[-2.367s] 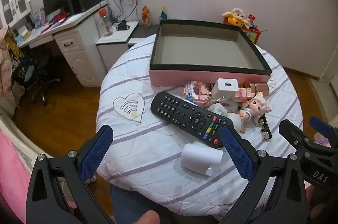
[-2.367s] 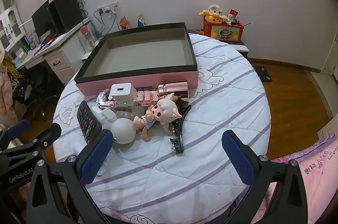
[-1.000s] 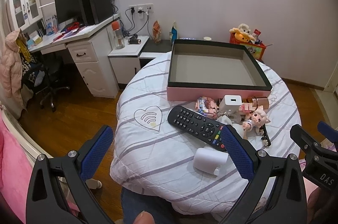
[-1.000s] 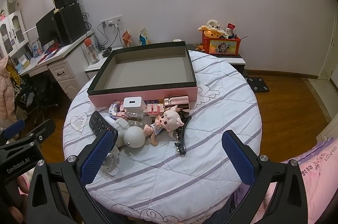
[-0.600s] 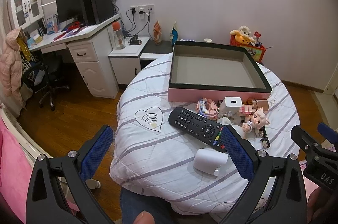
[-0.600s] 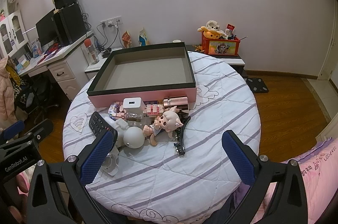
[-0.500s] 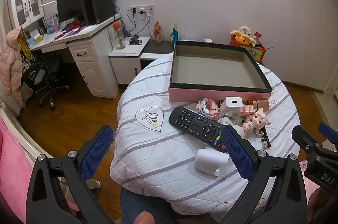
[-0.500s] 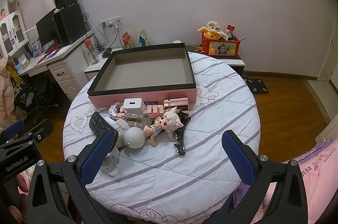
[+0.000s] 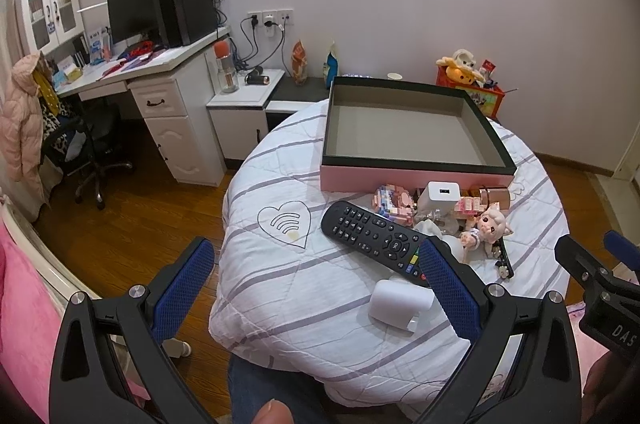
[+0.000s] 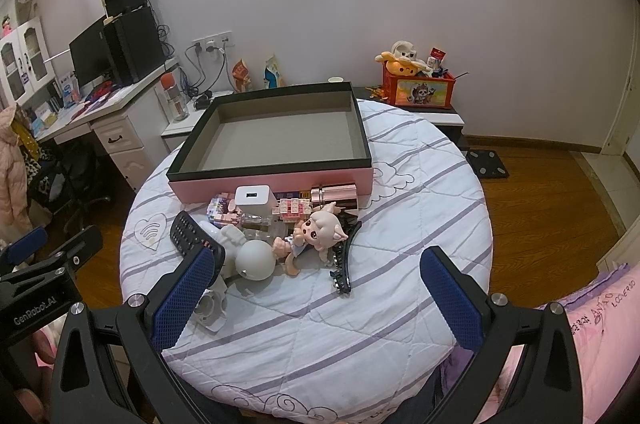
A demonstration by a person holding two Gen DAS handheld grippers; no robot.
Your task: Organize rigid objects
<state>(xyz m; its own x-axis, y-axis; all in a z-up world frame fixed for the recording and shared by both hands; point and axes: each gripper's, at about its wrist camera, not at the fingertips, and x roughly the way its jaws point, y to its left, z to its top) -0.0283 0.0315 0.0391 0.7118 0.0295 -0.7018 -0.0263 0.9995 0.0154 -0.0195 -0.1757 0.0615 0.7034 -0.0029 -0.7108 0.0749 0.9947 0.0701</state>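
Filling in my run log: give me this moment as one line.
left gripper: open, clear of table | right gripper: open | pink shallow box: empty | black remote control, small toys: beside box, untouched

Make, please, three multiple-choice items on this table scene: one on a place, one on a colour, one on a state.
1. Where does the remote control lie?
A. inside the box
B. on the table, in front of the box
C. on the floor

2. What colour is the outer wall of the box?
A. pink
B. green
C. yellow

3. In what state is the right gripper?
A. shut on the doll
B. shut on nothing
C. open, holding nothing

Key: 1 B, the remote rests on the striped cloth before the box. 2 A, the front wall is pink. 3 C, the fingers stand wide apart.
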